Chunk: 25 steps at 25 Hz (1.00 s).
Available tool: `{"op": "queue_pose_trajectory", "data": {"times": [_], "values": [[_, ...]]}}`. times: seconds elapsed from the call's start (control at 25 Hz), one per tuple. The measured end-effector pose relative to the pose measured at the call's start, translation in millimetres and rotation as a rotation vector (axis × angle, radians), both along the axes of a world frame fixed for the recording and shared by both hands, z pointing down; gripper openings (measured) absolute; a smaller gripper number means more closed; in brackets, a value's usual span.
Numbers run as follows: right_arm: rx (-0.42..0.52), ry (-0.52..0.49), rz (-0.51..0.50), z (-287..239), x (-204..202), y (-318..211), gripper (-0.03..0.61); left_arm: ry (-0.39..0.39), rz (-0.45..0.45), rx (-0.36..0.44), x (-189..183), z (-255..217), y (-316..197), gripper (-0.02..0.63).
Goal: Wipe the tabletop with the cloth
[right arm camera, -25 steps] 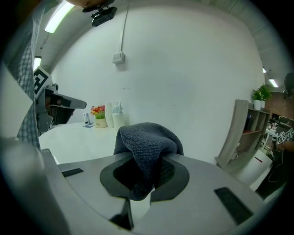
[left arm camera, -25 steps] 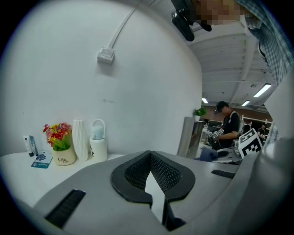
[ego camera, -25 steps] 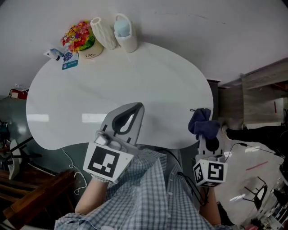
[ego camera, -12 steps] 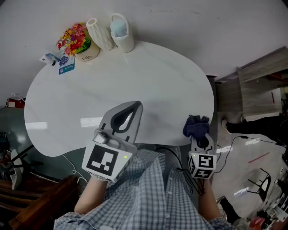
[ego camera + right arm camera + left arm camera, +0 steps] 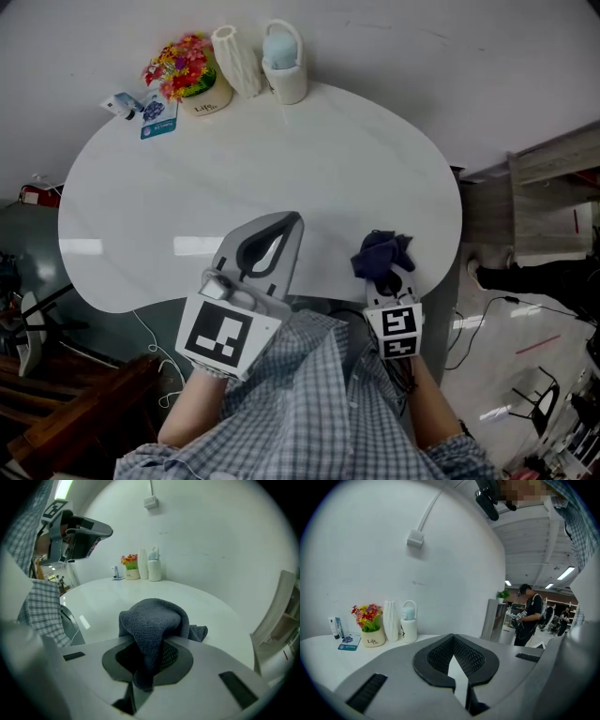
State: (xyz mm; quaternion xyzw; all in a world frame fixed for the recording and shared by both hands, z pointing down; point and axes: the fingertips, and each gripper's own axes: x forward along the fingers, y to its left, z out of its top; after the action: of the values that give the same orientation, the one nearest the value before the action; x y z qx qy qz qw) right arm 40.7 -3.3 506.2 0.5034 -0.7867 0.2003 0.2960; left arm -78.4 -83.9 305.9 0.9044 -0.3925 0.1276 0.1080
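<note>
From the head view, the white oval tabletop [image 5: 281, 159] lies bare except for a group at its far left rim: a flower pot [image 5: 187, 77], a ribbed vase [image 5: 236, 58], a white bottle [image 5: 284, 67] with a loop handle and a small card [image 5: 159, 127]. The left gripper [image 5: 281, 230] hangs over the near middle of the table, its jaws pressed together. The right gripper [image 5: 386, 281] sits at the near right edge with the dark blue cloth [image 5: 380, 253] bunched at its tip, over the rim of the table; whether the cloth touches the surface cannot be told from here. In the left gripper view, the left gripper [image 5: 453, 651] has its tips met with nothing between them, and the pot, vase and bottle stand well apart at the far left. In the right gripper view, the right gripper [image 5: 147, 656] pinches a fold of the cloth [image 5: 152, 620], the bulk of which humps up ahead of the jaws and spills to the right, with the glossy table beyond. The cloth looks like a light, limp, looped-pile rag: it should drape and flatten under light pressure and give nothing to push against by itself. A grip on a gathered fold, as here, seems sound, provided enough loose fabric stays ahead of the jaws to pad them off the smooth top, where the plastic could otherwise scrape.
</note>
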Motion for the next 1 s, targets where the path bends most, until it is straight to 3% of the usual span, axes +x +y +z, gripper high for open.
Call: {"op": "queue_pose_trajectory", "data": {"times": [0.36,0.6,0.76,1.0], "values": [[0.000,-0.068,-0.426,-2,-131,-4,0.037,0.001,-0.098,-0.008,-35,2,6,0.002],[0.010,-0.088,-0.601,-5,-192,4,0.037,-0.007,-0.160,-0.030,-58,6,13,0.002],[0.017,-0.081,-0.620,-5,-194,1,0.037,-0.010,-0.171,-0.038,-64,9,16,0.002],[0.025,-0.090,-0.516,-7,-176,-20,0.037,0.003,-0.153,-0.028,-56,6,15,0.002]]}}
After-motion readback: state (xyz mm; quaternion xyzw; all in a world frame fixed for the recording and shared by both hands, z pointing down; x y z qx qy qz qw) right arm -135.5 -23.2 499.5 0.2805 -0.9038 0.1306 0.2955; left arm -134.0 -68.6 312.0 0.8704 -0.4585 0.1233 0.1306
